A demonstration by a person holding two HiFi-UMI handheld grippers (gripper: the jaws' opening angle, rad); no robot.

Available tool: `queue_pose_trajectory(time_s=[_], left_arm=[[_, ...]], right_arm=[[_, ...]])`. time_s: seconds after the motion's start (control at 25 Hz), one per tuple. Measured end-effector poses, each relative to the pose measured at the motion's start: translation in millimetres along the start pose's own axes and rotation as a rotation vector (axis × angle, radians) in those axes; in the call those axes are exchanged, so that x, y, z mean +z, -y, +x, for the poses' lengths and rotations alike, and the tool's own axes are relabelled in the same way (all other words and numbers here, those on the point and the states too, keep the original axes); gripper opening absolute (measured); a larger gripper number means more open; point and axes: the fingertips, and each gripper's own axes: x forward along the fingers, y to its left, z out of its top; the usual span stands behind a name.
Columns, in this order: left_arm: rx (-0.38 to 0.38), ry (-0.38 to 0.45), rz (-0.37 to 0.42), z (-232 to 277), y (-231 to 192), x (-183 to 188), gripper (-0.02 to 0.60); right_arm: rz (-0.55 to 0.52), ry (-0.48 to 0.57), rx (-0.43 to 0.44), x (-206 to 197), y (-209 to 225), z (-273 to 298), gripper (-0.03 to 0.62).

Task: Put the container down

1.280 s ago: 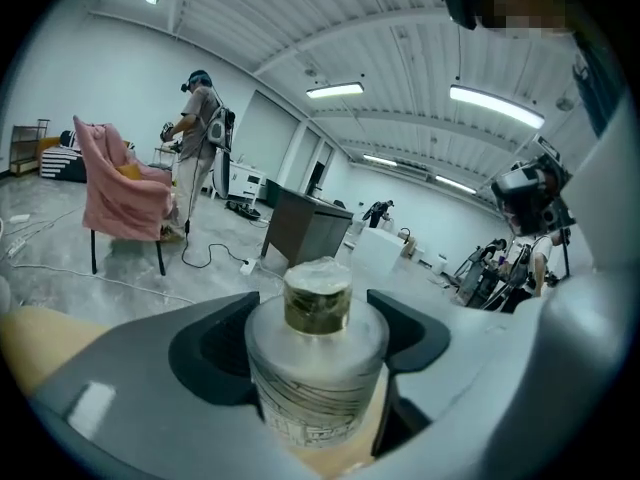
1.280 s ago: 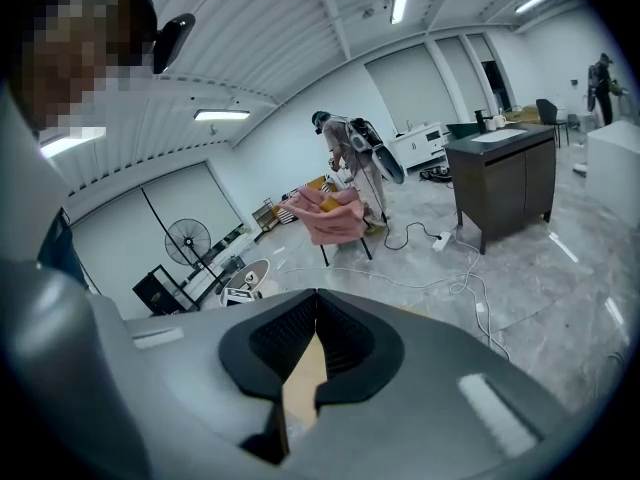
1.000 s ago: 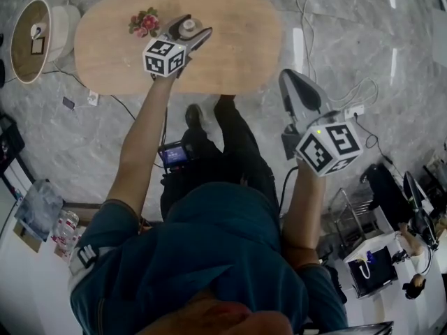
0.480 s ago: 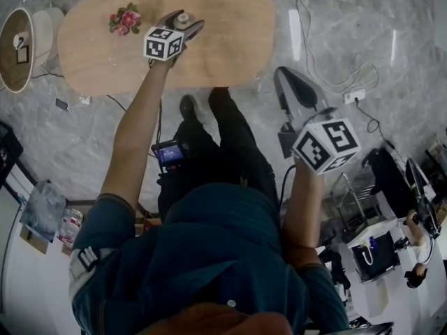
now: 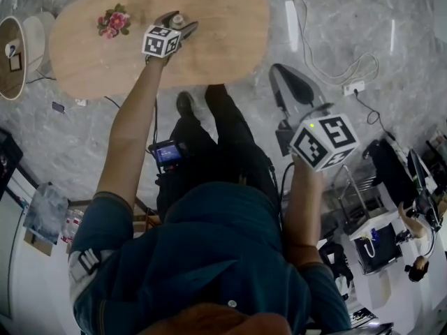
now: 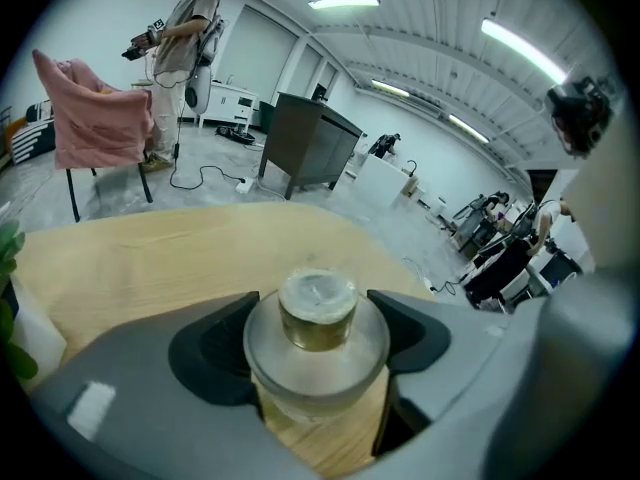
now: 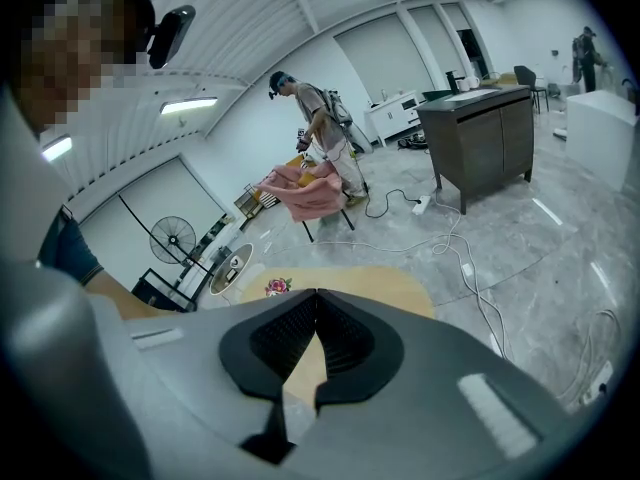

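Left gripper fingers clamped on container, low over tabletop, 11 o'clock in head view. We lower upright until base seats flat, then open. Right gripper fingers together, empty.

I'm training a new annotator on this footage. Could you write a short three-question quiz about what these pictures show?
1. True or false: the right gripper is shut with nothing between its jaws.
2. What does the left gripper hold? A) a glass container with a stopper B) a phone C) a cable
3. Fill in: the pink flowers lie on the wooden ____.
Key: 1 true; 2 A; 3 table.
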Motion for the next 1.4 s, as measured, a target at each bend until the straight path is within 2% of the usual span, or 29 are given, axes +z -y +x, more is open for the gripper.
queue_pose_trajectory(time_s=[0.28, 0.52, 0.8, 1.0, 1.2, 1.32, 1.4], left_arm=[[0.039, -0.034, 0.016, 8.5, -8.5, -14.2, 0.336], [0.041, -0.056, 0.071, 9.9, -3.8, -17.6, 0.338], [-0.036, -0.079, 0.121, 5.7, 16.5, -20.5, 0.357], [-0.057, -0.027, 0.144, -12.7, 22.7, 0.3, 0.354], [-0.063, 0.07, 0.19, -49.6, 31.4, 44.0, 0.336], [-0.066, 0.13, 0.221, -81.5, 39.1, 70.5, 0.283], [-0.062, 0.174, 0.232, -108.3, 43.9, 86.3, 0.278]], right_arm=[[0.006, -0.011, -0.006, -3.1, 3.9, 2.1, 0.011], [0.005, -0.014, -0.006, -3.5, 1.9, 2.6, 0.011], [-0.004, -0.005, 0.002, -2.3, -10.3, 2.5, 0.011], [-0.017, 0.011, 0.009, 1.9, -26.8, 2.0, 0.011], [-0.045, 0.039, 0.033, 12.0, -53.2, -1.9, 0.011], [-0.067, 0.069, 0.045, 21.0, -73.9, -8.7, 0.011], [-0.085, 0.091, 0.051, 28.2, -89.6, -15.8, 0.011]])
